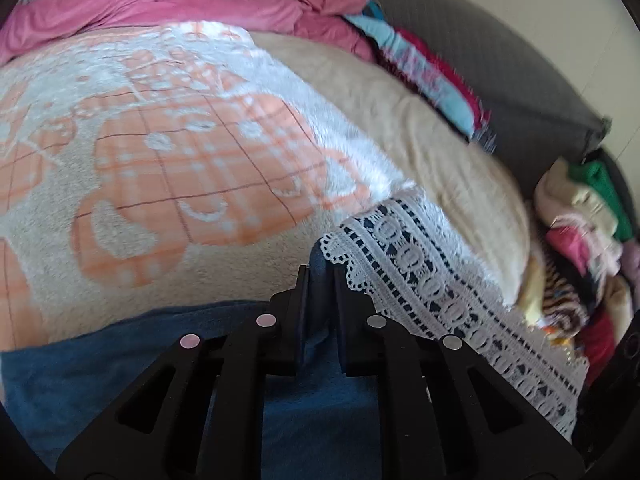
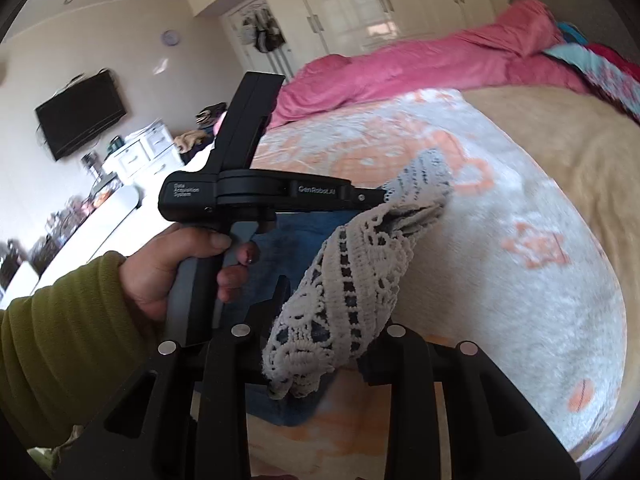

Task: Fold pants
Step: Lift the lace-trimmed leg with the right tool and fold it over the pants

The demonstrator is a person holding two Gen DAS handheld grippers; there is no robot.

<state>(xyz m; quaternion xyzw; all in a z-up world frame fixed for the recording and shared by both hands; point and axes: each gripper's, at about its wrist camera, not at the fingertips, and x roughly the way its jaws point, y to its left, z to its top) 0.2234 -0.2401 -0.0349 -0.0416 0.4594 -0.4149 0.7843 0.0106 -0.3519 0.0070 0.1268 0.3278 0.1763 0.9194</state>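
Blue denim with a white lace hem: those are the pants (image 1: 320, 364), and in the left wrist view they lie on the peach-and-white patterned blanket (image 1: 168, 152) that covers the bed. The left gripper (image 1: 320, 280) has its fingers pressed together on a ridge of the denim right beside the lace trim (image 1: 424, 280), which runs away to the right edge of the picture. A rumpled pink duvet (image 1: 180, 0) sits along the far side, and a heap of other clothes (image 1: 580, 232) is piled to the right, well apart from the work.

From the right wrist view, the right gripper (image 2: 316, 360) holds a bunched fold of the same lace cuff (image 2: 344, 288); its fingertips are mostly buried under the cloth, but the lace hangs gathered from between them, so I judge it clamped on the fabric. A hand (image 2: 176, 264) in an olive sleeve (image 2: 60, 340) grips the handle of the left tool, whose tip meets the lace higher up.

I'd say the fold has only begun: both ends of one hem are pinched and raised off the blanket, and nothing looks doubled over or flattened yet. The waistband, the other leg and most of the pants' outline are cut off or hidden under the grippers, and motion blur smears the blanket's edges.
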